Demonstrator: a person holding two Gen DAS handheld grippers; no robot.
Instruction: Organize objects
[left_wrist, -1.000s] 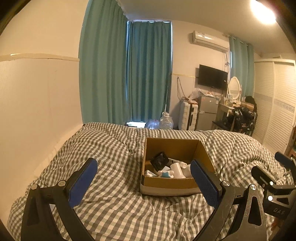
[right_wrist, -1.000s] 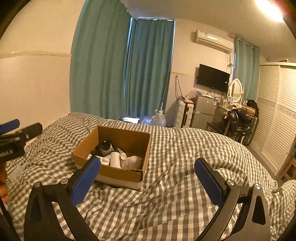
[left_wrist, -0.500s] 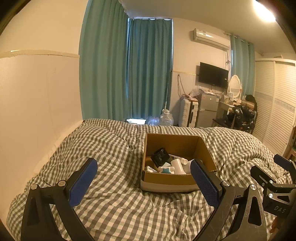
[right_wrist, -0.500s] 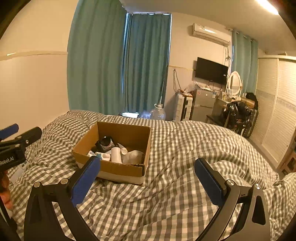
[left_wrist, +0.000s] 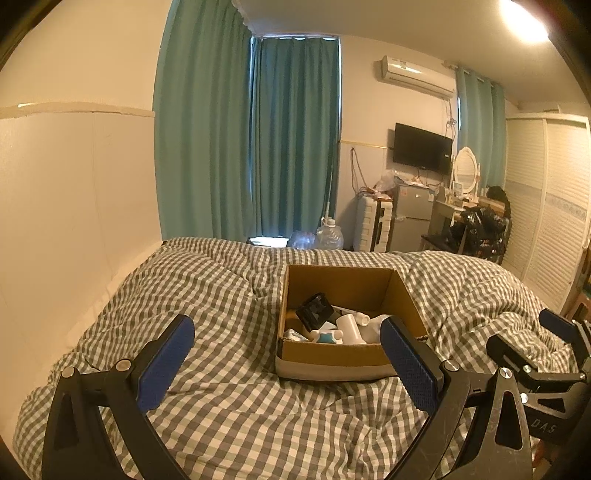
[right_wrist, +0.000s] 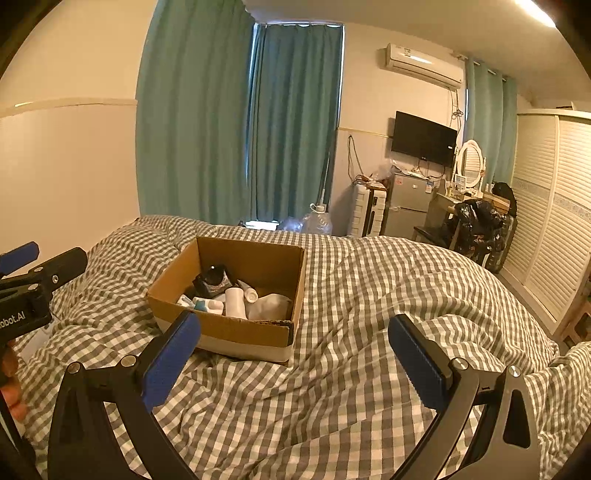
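Cardboard box (left_wrist: 334, 356) of small items on a gingham-checked duvet (left_wrist: 221, 302), both grippers spread wide in front of it.

The open box sits mid-bed, holding a white cylindrical bottle (right_wrist: 235, 302), a black pouch (left_wrist: 316, 311), a small white tube with a teal label (left_wrist: 326, 336) and other white containers. The left gripper (left_wrist: 286, 363) hovers near the box's left front, fingers far apart, gripping nothing. The right gripper (right_wrist: 293, 362) hangs to the box's right, equally wide and empty. Teal curtains (left_wrist: 251, 140) hang on the far wall.
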